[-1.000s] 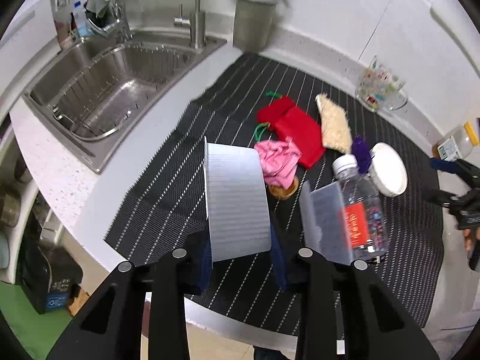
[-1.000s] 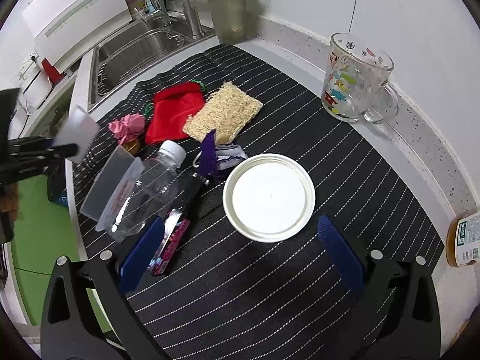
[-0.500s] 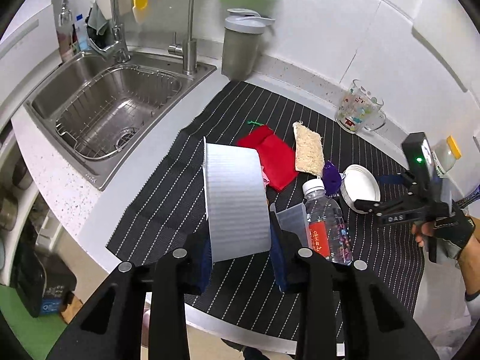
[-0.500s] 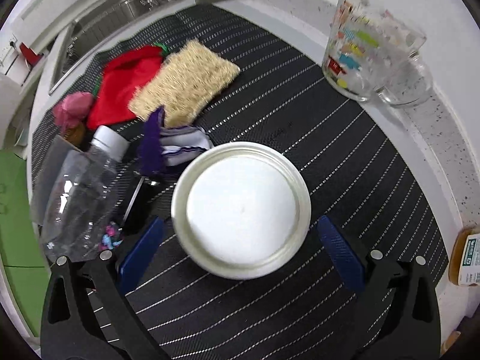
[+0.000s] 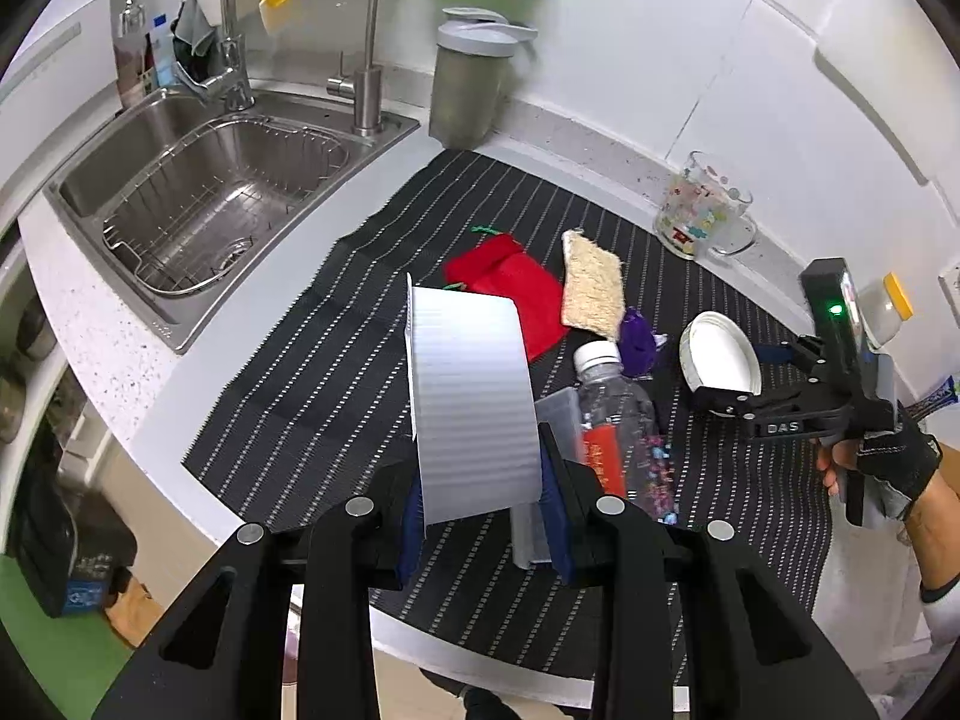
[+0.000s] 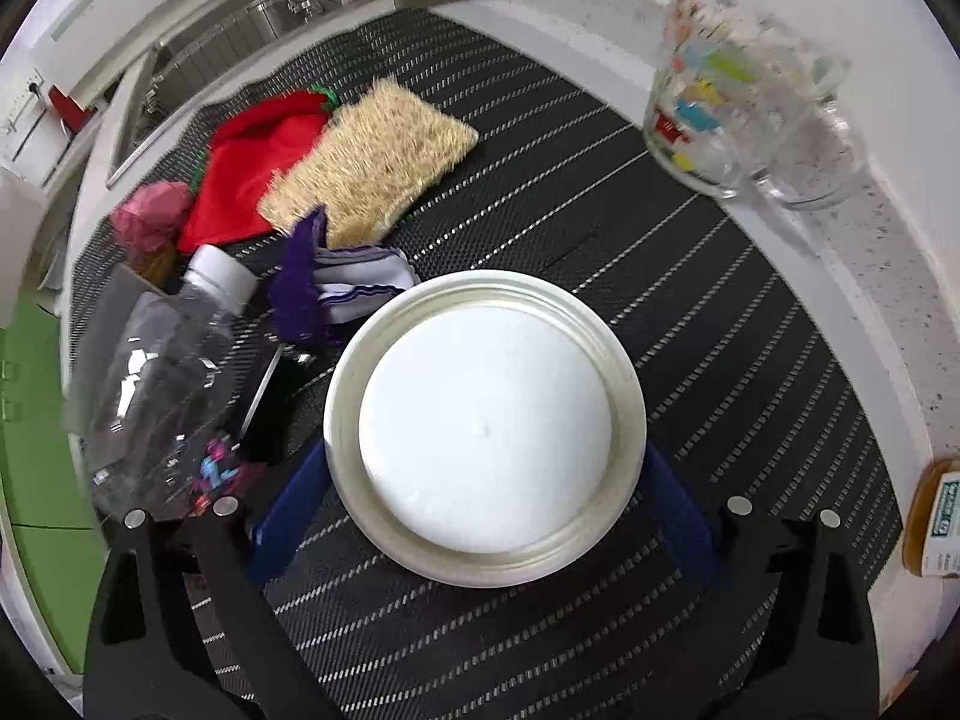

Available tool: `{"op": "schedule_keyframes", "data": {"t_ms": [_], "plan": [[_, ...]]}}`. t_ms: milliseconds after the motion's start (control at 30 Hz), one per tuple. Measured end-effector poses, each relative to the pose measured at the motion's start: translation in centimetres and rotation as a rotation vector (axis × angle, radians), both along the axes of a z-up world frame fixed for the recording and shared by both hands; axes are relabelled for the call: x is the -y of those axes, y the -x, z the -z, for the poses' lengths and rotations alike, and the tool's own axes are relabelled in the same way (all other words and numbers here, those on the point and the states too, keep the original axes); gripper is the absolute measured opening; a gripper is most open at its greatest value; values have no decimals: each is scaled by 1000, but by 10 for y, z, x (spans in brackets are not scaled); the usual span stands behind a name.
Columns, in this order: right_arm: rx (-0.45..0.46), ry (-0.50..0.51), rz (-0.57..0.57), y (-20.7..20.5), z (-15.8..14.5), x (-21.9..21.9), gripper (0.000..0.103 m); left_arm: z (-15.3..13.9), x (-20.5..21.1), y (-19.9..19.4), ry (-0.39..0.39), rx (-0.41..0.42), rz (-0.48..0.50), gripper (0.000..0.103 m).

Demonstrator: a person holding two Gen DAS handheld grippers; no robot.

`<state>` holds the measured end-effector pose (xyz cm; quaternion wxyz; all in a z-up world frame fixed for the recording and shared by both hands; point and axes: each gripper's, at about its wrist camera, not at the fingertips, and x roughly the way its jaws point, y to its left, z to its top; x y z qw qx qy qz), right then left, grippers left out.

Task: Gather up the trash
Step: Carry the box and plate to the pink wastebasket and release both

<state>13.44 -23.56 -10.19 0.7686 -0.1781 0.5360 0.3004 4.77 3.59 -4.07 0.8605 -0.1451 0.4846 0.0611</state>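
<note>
My left gripper is shut on a ribbed white plastic cup and holds it above the striped black mat. My right gripper is open, with its blue pads on either side of a round white lid that lies on the mat; the lid also shows in the left wrist view. An empty clear bottle lies left of the lid, over a dark wrapper. A purple and white wrapper, a straw-coloured scrub pad, a red cloth and a pink crumpled piece lie behind.
A steel sink with a wire basket sits at the left, with taps behind. A grey shaker cup stands at the back. A printed glass mug stands at the right rear. A small jar is at the right counter edge.
The left gripper has risen and pulled back with the cup. The right gripper has moved forward and down, so that its open jaws now flank the white lid.
</note>
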Motion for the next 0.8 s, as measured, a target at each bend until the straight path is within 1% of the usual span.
{"op": "schedule_keyframes", "data": {"t_ms": [67, 167, 267, 367, 433, 600, 700, 800], "plan": [[28, -24, -19, 10, -18, 4, 95, -4, 6, 5, 9, 16, -10, 32], [64, -62, -79, 28, -51, 6, 95, -10, 11, 17, 15, 36, -38, 32], [104, -99, -167, 50, -77, -9, 95, -16, 13, 37, 8, 50, -87, 32], [124, -142, -269, 79, -94, -31, 95, -21, 8, 68, -6, 57, -156, 32], [128, -168, -340, 100, -102, -49, 95, -25, 2, 91, -17, 60, -207, 32], [116, -243, -514, 161, -116, -108, 95, -34, -21, 170, -54, 66, -370, 32], [94, -276, -615, 204, -115, -150, 95, -35, -37, 222, -65, 65, -464, 32], [71, -277, -709, 253, -105, -197, 95, -30, -54, 270, -72, 55, -543, 32]]}}
